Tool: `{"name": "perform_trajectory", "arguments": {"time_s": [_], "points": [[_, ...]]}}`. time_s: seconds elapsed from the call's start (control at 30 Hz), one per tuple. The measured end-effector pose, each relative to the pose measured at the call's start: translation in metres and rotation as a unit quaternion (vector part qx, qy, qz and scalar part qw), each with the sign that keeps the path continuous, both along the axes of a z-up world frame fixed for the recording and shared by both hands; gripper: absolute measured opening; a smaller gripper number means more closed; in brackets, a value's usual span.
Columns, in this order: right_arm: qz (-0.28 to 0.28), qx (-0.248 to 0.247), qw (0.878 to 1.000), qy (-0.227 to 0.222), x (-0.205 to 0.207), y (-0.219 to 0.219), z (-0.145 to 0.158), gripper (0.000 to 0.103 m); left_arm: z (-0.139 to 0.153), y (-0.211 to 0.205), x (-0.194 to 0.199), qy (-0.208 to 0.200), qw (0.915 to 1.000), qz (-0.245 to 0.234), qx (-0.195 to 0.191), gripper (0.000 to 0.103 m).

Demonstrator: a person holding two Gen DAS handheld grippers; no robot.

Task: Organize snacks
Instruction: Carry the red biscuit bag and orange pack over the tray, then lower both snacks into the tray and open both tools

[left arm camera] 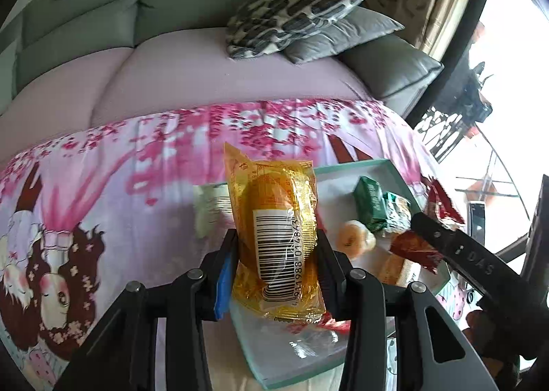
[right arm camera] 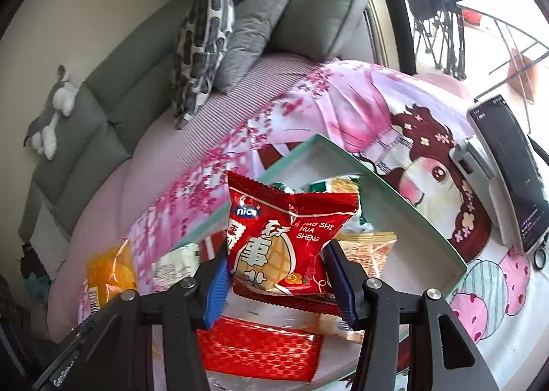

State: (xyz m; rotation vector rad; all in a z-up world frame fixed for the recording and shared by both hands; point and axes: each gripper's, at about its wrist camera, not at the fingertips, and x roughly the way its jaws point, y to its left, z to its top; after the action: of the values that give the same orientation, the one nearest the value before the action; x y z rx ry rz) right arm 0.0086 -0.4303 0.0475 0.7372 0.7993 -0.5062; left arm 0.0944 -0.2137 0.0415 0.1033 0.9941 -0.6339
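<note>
A grey sofa (left arm camera: 144,10) ran along the wall, its seat covered by a pink cartoon-print sheet (left arm camera: 113,171), with a patterned cushion (left arm camera: 295,10) leaning on a plain grey one at the far end. On the sheet sat a shallow box with a teal rim (right arm camera: 405,205), white inside, holding a scatter of wrapped snacks: a green packet (left arm camera: 372,207) lay near its far side, and a round orange-wrapped sweet (left arm camera: 353,238) lay just beside that. A phone (right arm camera: 511,171) stood propped in a stand on the sheet, to the right of the box.

The left gripper (left arm camera: 276,250) was closed on a yellow snack packet (left arm camera: 274,219), its pads pressing both sides; the packet stood upright between the fingers, barcode facing the camera, raised over the near part of the box. The right gripper (right arm camera: 276,271) was likewise clamped on a red snack packet (right arm camera: 284,236), pinched at its lower half so the crinkled top flared above the fingers, held over the box. Below it, at the box's near edge, lay a red dotted packet (right arm camera: 260,350). From the right wrist view the yellow packet showed off to the left, beside the box.
</note>
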Motion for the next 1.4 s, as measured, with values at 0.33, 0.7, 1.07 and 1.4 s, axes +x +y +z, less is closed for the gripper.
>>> {"name": "perform_trajectory", "arguments": {"time_s": [0.33,0.7,1.07,1.4], "points": [[0.009,0.007,1.0,0.022,0.004,-0.002,-0.011,0.055,-0.002,-0.035,0.001,-0.011,0.9996,-0.025,0.006,0.044],[0.008,0.003,0.999,0.048,0.007,-0.007,-0.019,0.056,-0.021,-0.067,0.007,-0.001,0.9986,-0.053,-0.003,0.044],[-0.001,-0.007,0.997,0.078,0.009,-0.012,-0.028,0.057,-0.039,-0.075,0.015,0.037,0.9978,-0.054,-0.013,0.045],[-0.001,-0.008,0.997,0.081,0.009,-0.012,-0.03,0.057,-0.029,-0.068,0.016,0.035,0.9985,-0.04,-0.01,0.059]]}}
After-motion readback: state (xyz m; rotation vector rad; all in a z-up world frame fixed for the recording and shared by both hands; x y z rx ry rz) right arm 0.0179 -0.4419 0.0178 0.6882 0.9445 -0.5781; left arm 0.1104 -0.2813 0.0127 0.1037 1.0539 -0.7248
